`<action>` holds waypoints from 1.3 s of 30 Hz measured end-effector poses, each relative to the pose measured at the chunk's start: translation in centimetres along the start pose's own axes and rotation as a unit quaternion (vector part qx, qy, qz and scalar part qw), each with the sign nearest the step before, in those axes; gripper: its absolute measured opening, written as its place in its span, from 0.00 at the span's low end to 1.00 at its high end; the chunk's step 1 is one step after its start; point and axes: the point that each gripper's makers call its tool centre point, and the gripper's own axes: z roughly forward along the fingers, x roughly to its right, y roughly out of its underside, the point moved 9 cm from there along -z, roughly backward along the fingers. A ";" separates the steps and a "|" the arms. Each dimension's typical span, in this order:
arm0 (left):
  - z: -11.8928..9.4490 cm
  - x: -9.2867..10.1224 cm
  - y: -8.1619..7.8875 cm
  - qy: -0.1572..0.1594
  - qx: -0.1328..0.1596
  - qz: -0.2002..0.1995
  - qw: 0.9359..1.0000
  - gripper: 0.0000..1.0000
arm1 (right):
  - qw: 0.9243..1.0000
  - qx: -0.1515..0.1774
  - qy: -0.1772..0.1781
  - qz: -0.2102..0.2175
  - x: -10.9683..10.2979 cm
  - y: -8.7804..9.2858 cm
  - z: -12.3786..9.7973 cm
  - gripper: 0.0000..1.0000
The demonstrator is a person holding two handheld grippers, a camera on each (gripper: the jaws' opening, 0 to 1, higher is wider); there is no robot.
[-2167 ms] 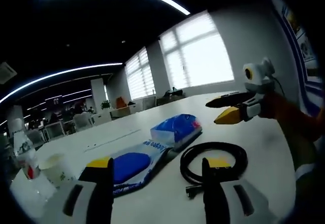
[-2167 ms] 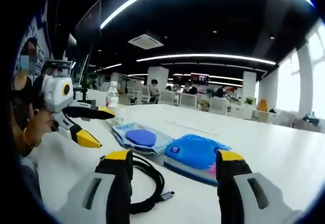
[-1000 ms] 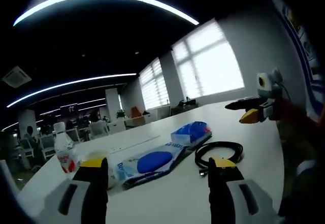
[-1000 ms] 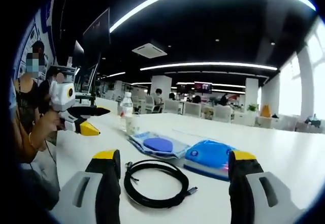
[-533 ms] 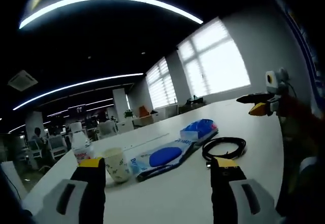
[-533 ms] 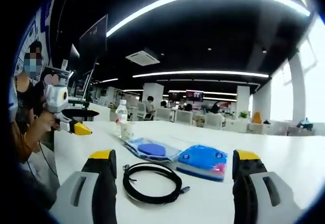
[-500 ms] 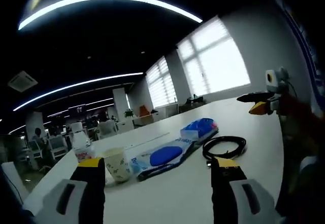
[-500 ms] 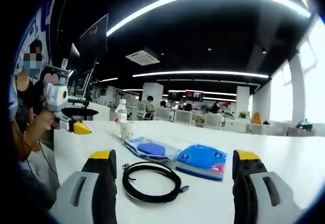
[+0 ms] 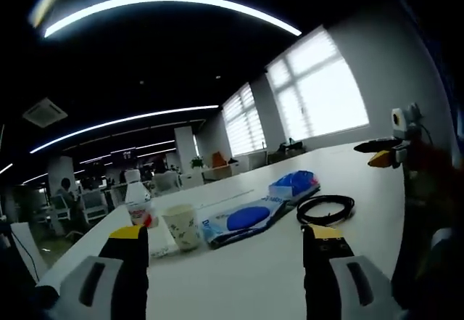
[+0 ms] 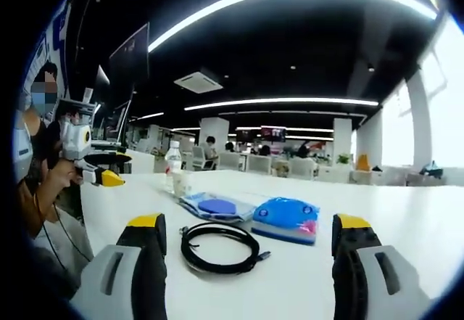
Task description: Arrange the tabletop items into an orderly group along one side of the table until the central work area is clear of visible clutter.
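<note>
Here, left gripper (image 9: 225, 251) level, right gripper (image 10: 250, 236) level — jaws spread, grasping nothing.

From my left gripper (image 9: 225, 262) I look across a white table (image 9: 254, 269), its yellow-tipped jaws spread wide with nothing between them. A row of items runs away from me: a water bottle (image 9: 136, 202) with a red label, a paper cup (image 9: 181, 226) just beside it, a flat blue-and-white pouch (image 9: 243, 220), a blue packet (image 9: 295, 184), and a coiled black cable (image 9: 325, 208) near the packet. At the right edge I see the right gripper (image 9: 382, 154), jaws parted, held above the table.
</note>
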 end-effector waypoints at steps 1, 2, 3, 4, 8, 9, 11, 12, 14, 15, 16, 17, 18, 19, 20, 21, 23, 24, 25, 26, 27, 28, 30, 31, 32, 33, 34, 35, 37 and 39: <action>0.0 0.1 0.1 0.000 -0.002 0.003 1.000 0.88 | 1.000 -0.003 0.003 -0.001 0.1 0.2 -0.1 0.92; -0.1 0.1 0.2 0.001 -0.004 0.009 1.000 0.89 | 1.000 -0.004 0.006 0.001 0.2 0.4 -0.2 0.91; -0.2 0.2 0.3 0.002 -0.007 0.010 1.000 0.90 | 1.000 -0.006 0.007 0.005 0.3 0.5 -0.4 0.91; -0.3 0.1 0.4 0.002 -0.010 0.010 1.000 0.91 | 1.000 -0.007 0.007 0.009 0.4 0.7 -0.5 0.91; -0.6 0.1 0.8 -0.006 -0.013 -0.001 1.000 0.92 | 1.000 -0.011 0.012 0.021 0.5 1.3 -0.9 0.91; -0.7 0.1 0.9 -0.007 -0.013 -0.004 1.000 0.92 | 1.000 -0.011 0.013 0.022 0.5 1.4 -1.0 0.91; -0.9 0.2 1.0 -0.012 -0.014 -0.008 1.000 0.93 | 1.000 -0.009 0.017 0.022 0.6 1.7 -1.2 0.90; -1.1 0.3 1.1 -0.012 -0.013 -0.009 1.000 0.93 | 1.000 -0.010 0.021 0.019 0.8 1.9 -1.3 0.89; -1.2 0.7 1.1 -0.003 -0.018 -0.001 1.000 0.93 | 0.999 -0.015 0.025 0.017 1.0 2.1 -1.4 0.89; -1.2 0.8 1.1 -0.003 -0.019 0.000 1.000 0.93 | 0.999 -0.016 0.026 0.018 1.0 2.2 -1.4 0.89; -1.3 1.0 1.0 -0.003 -0.020 0.006 1.000 0.93 | 0.999 -0.016 0.024 0.019 0.9 2.2 -1.5 0.89; -1.4 0.9 0.9 -0.012 -0.021 0.018 1.000 0.93 | 0.999 -0.016 0.023 0.019 0.9 2.2 -1.5 0.89; -1.5 0.8 0.7 -0.023 -0.023 0.036 0.999 0.93 | 0.999 -0.016 0.022 0.020 0.8 2.3 -1.5 0.89; -1.6 0.7 0.6 -0.027 -0.023 0.044 0.998 0.93 | 0.999 -0.017 0.021 0.020 0.7 2.3 -1.5 0.89; -1.8 0.8 0.5 -0.030 -0.021 0.044 0.998 0.93 | 0.999 -0.016 0.021 0.020 0.6 2.3 -1.5 0.89; -2.0 0.7 0.5 -0.030 -0.019 0.042 0.998 0.93 | 1.000 -0.013 0.021 0.016 0.5 2.3 -1.6 0.89; -2.2 0.7 0.5 -0.027 -0.016 0.030 0.999 0.93 | 1.000 -0.012 0.022 0.007 0.4 2.3 -1.5 0.89; -2.3 0.7 0.6 -0.028 -0.015 0.025 0.999 0.93 | 1.000 -0.013 0.022 0.005 0.4 2.2 -1.5 0.89; -2.3 0.6 0.6 -0.029 -0.015 0.022 0.999 0.93 | 1.000 -0.012 0.022 0.005 0.4 2.2 -1.5 0.89; -2.4 0.6 0.7 -0.029 -0.014 0.019 0.999 0.93 | 1.000 -0.011 0.021 0.007 0.3 2.2 -1.5 0.89; -2.5 0.7 0.7 -0.027 -0.013 0.014 0.999 0.93 | 1.000 -0.010 0.019 0.010 0.3 2.2 -1.4 0.89; -2.5 0.7 0.8 -0.026 -0.013 0.011 1.000 0.93 | 1.000 -0.010 0.018 0.012 0.2 2.2 -1.4 0.89; -2.5 0.8 1.1 -0.025 -0.015 0.004 1.000 0.93 | 1.000 -0.017 0.015 0.007 0.1 2.3 -1.2 0.89; -2.5 0.9 1.2 -0.025 -0.017 0.002 1.000 0.92 | 1.000 -0.019 0.017 0.005 0.0 2.4 -1.1 0.89; -2.6 0.9 1.4 -0.033 -0.015 0.002 0.999 0.91 | 1.000 -0.019 0.017 0.003 0.0 2.5 -1.1 0.89; -2.6 0.9 1.4 -0.040 -0.013 0.003 0.999 0.90 | 1.000 -0.020 0.017 0.002 0.0 2.5 -1.1 0.89; -2.7 0.9 1.5 -0.043 -0.013 0.005 0.999 0.90 | 1.000 -0.021 0.017 0.005 0.0 2.6 -1.1 0.89; -2.7 0.8 1.5 -0.044 -0.011 0.006 0.999 0.90 | 1.000 -0.021 0.015 0.009 0.0 2.7 -1.0 0.89; -2.8 0.7 1.6 -0.041 -0.010 -0.007 0.999 0.90 | 1.000 -0.021 0.013 0.016 -0.1 2.8 -1.0 0.89; -2.8 0.6 1.7 -0.042 -0.011 -0.017 0.999 0.90 | 1.000 -0.022 0.014 0.015 -0.1 2.8 -1.1 0.89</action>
